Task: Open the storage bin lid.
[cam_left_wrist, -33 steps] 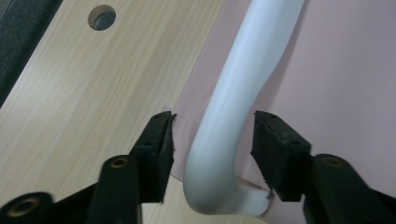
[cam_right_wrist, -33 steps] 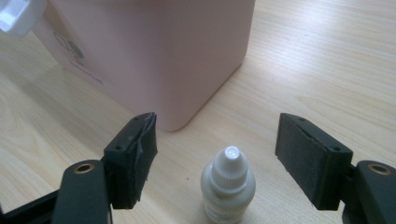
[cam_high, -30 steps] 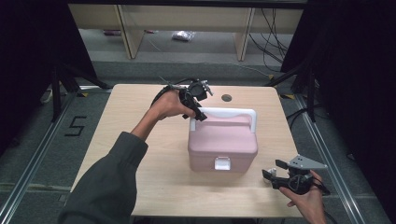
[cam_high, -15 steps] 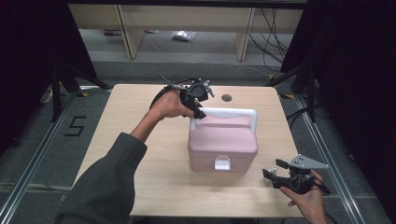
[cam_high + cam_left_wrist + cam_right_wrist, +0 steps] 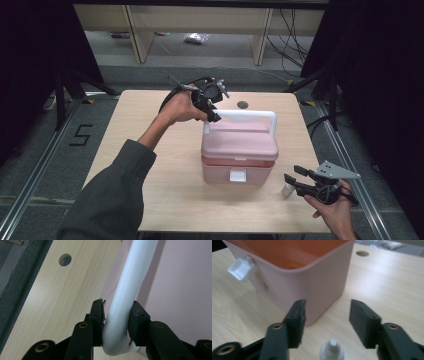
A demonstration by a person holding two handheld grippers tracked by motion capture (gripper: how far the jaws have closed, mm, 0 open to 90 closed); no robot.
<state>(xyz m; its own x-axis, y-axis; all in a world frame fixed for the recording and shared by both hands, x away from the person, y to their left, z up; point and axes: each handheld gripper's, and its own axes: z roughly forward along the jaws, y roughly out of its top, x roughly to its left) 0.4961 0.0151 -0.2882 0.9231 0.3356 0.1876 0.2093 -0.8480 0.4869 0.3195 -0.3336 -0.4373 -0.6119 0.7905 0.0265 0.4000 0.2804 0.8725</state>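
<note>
Between the pressed-in jaws of the left gripper (image 5: 116, 315) sits the white handle (image 5: 248, 115) of the pink box (image 5: 240, 152) at mid-table, its lid now lifted slightly compared with a second ago, while the right gripper (image 5: 325, 322) stands spread over a small bottle (image 5: 332, 351), suggesting opening has begun.

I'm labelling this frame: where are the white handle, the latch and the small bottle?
white handle (image 5: 126, 287): left gripper view, on the bar above the fingers.
latch (image 5: 237, 175): high view, on the white clasp at the box front.
small bottle (image 5: 332, 351): right gripper view, on its cap.
</note>
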